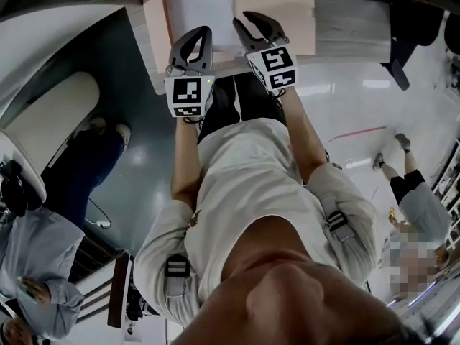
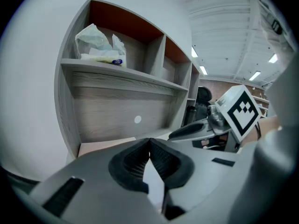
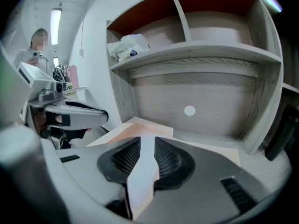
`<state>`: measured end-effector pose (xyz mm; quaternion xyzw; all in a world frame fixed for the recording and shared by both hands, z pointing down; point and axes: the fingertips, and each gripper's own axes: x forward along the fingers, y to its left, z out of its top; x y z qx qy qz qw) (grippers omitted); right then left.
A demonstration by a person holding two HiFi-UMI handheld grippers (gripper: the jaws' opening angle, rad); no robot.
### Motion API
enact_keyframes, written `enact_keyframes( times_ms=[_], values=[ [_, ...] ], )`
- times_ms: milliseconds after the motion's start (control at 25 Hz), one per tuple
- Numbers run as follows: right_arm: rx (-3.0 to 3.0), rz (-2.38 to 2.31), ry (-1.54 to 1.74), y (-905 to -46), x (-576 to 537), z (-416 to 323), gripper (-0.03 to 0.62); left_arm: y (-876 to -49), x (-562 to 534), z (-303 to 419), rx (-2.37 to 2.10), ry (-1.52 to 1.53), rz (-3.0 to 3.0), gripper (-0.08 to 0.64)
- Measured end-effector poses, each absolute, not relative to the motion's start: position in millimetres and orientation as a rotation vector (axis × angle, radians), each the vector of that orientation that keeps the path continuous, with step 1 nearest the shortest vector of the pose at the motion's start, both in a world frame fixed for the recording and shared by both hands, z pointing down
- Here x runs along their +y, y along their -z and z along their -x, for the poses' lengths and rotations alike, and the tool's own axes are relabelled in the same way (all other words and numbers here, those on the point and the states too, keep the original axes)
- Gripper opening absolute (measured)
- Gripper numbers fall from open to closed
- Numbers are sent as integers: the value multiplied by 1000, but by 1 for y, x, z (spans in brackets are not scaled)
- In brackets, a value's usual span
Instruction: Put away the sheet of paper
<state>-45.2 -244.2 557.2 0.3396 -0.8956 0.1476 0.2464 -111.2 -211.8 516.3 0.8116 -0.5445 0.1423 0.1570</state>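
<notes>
One sheet of paper, white, blank, over peach mat | I see left gripper pinching its near edge | right gripper clamped on it too

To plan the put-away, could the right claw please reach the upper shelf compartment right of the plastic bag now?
Probably yes: the open-fronted grey wooden compartment looks empty with nothing before it, though the right claw is shut on the white sheet of paper.

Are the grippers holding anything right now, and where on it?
Yes: both hold the sheet of paper by its near edge, jaws closed on it: left gripper toward its left side, right gripper at its right corner.
</notes>
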Motion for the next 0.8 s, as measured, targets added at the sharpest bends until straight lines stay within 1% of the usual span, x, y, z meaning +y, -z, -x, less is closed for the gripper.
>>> enact_keyframes(
  times_ms=[320,600,800],
  values=[
    [-2536,-966,-305,-492,-231,39,38,-480,-208,114,-1582,-386,-2370,21],
    [-2607,-981,-237,-449,-217,37,21,-451,-200,118,-1596,-374,-2411,21],
    [-2622,-995,-198,-427,-208,31,21,-437,-190,118,-1593,-368,-2429,21]
  ],
)
